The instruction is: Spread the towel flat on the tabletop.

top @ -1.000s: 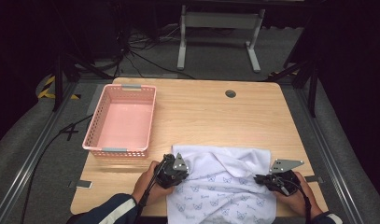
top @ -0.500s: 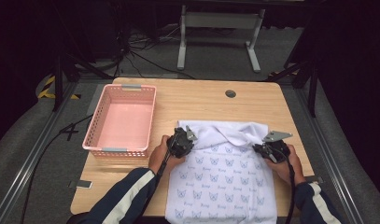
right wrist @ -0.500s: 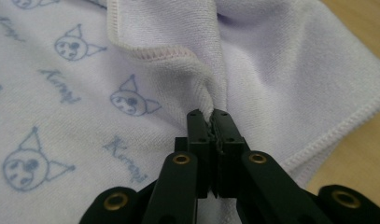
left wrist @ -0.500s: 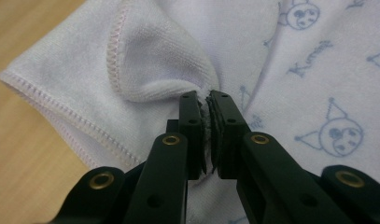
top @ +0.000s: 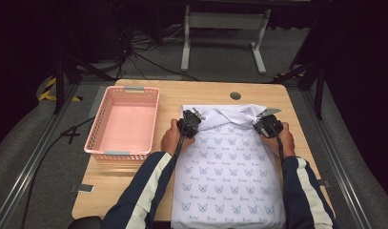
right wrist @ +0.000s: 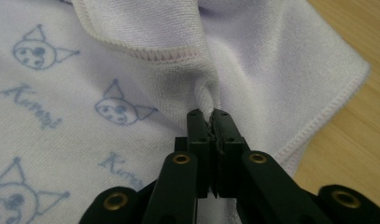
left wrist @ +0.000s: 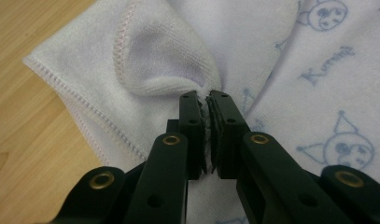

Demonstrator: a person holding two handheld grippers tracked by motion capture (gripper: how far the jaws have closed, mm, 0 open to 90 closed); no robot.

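Both forearms reach forward side by side, sleeves striped. The left tongs (top: 193, 116) and the right tongs (top: 264, 119) are each clamped tight, pointing away from the person.

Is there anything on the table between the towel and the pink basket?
Nothing visible: bare wood separates the towel from the basket on its left. Both hand-held grippers, left and right, are shut on the towel's folded-over far edge.

Pink basket (top: 123, 121) stands left of towel (top: 228, 183), narrow strip of bare table (top: 168, 98) between them. Far table edge beyond towel open, small round grommet (top: 235, 95) there. Thin bare strip right of towel. Near-left corner free except both forearms crossing front edge.
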